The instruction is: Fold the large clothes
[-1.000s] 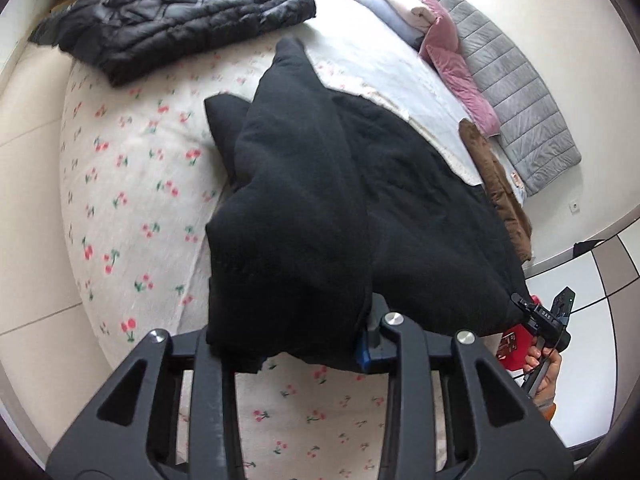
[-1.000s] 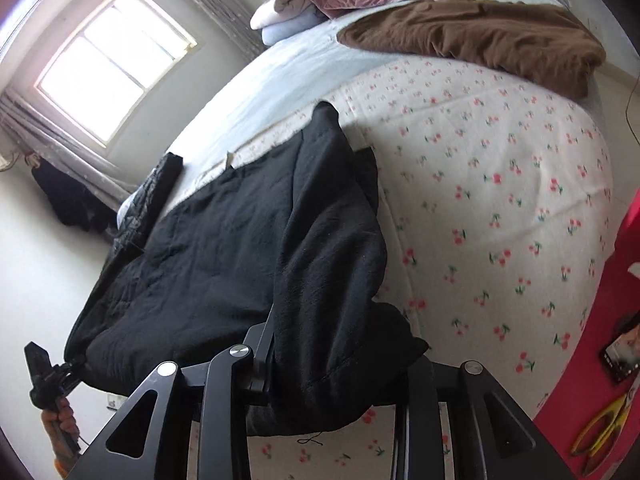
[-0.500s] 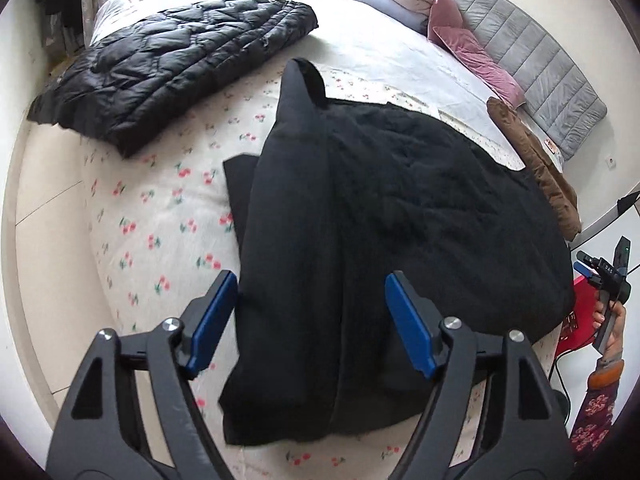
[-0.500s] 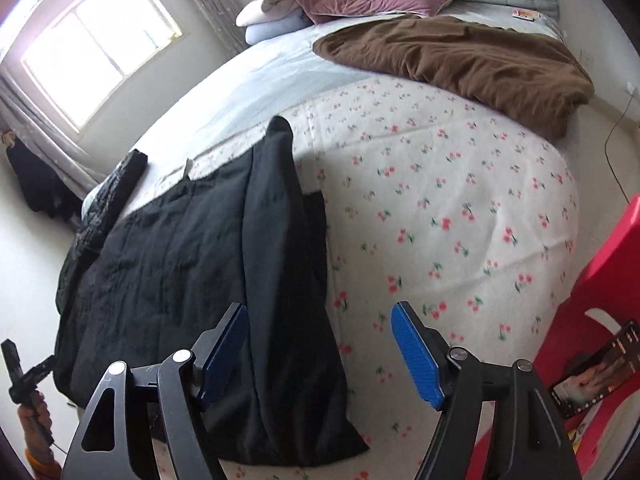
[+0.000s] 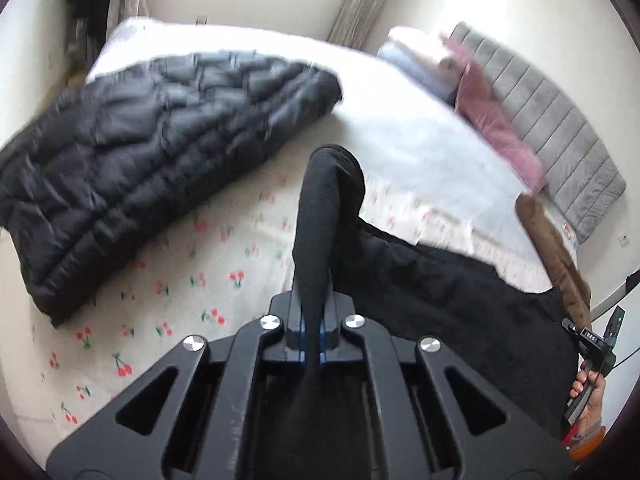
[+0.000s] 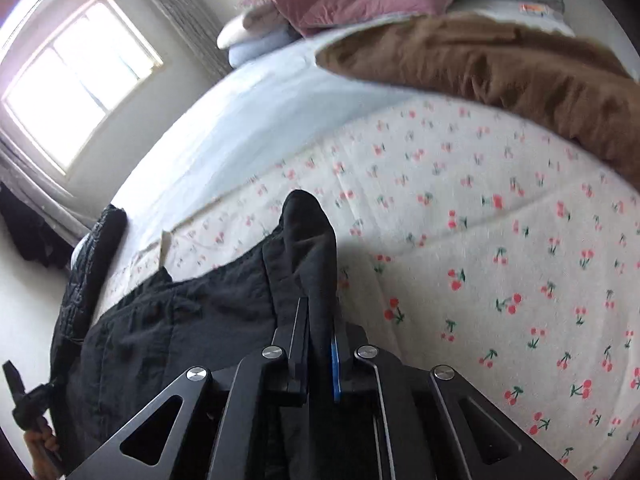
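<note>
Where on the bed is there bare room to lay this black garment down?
Bare cherry sheet lies between the black garment and the brown blanket. A narrower strip runs between the garment and the puffer jacket. The pale sheet before the pillows is open too. Both claws, left and right, grip garment edges.

A puffy black quilted jacket (image 5: 156, 140) lies on the cherry-print white bedsheet (image 6: 500, 240), beside a pale blue sheet (image 6: 248, 120). A brown fleece blanket (image 6: 520, 68), pink velvet pillows (image 6: 360, 0) and a grey padded headboard (image 5: 560, 120) sit beyond; a bright window (image 6: 76, 84) is at the left
</note>
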`<state>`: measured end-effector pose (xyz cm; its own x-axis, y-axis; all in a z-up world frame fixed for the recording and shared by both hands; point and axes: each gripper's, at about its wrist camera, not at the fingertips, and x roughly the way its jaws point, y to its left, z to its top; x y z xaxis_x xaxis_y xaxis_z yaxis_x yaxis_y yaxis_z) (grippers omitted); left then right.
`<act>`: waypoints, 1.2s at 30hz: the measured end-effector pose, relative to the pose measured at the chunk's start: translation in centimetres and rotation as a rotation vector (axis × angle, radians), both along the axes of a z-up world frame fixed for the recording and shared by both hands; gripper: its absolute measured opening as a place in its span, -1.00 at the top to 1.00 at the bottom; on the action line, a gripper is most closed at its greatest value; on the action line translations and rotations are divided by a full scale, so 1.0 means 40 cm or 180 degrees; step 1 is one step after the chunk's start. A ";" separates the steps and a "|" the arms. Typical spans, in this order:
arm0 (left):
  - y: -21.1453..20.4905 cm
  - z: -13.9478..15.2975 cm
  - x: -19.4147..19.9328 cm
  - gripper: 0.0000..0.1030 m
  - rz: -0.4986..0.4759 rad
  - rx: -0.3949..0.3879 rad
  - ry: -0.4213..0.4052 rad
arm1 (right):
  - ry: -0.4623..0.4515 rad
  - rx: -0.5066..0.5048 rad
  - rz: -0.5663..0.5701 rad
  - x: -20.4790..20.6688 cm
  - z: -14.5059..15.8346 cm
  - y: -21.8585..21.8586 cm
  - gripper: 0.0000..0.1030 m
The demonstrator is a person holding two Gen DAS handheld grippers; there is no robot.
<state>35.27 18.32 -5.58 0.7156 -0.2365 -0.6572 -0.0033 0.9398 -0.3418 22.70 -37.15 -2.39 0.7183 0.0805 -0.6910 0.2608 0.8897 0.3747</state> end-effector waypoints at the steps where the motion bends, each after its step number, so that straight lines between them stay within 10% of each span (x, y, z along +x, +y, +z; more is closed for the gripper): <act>1: 0.009 0.015 -0.019 0.89 0.0072 0.0024 -0.0189 | -0.0126 -0.0080 0.0000 -0.004 0.021 0.008 0.89; 7: 0.028 -0.145 0.055 0.59 0.0480 0.0406 0.0623 | 0.0424 -0.0471 -0.0057 0.077 -0.048 0.040 0.74; 14: -0.072 0.033 -0.011 0.12 0.0409 0.0766 -0.0115 | 0.0012 -0.1162 0.0087 0.047 0.067 0.221 -0.12; 20: -0.185 -0.076 0.116 0.07 0.0001 0.0765 0.0368 | 0.0151 -0.1199 0.1008 0.158 0.020 0.495 -0.19; 24: -0.049 -0.202 0.171 0.15 0.0222 0.0905 0.0830 | 0.0544 -0.1179 0.0840 0.197 -0.079 0.369 -0.19; 30: 0.105 -0.191 0.178 0.13 0.0606 0.1088 0.0987 | 0.0902 -0.0942 -0.0370 0.129 -0.098 -0.005 -0.19; 34: 0.075 -0.098 0.110 0.13 0.0482 0.0989 0.0705 | 0.0671 -0.0863 -0.0166 0.041 -0.024 0.006 -0.19; 36: 0.008 -0.052 0.042 -0.18 0.0232 0.0944 0.0539 | 0.0570 -0.0832 0.0115 -0.002 0.010 0.083 -0.20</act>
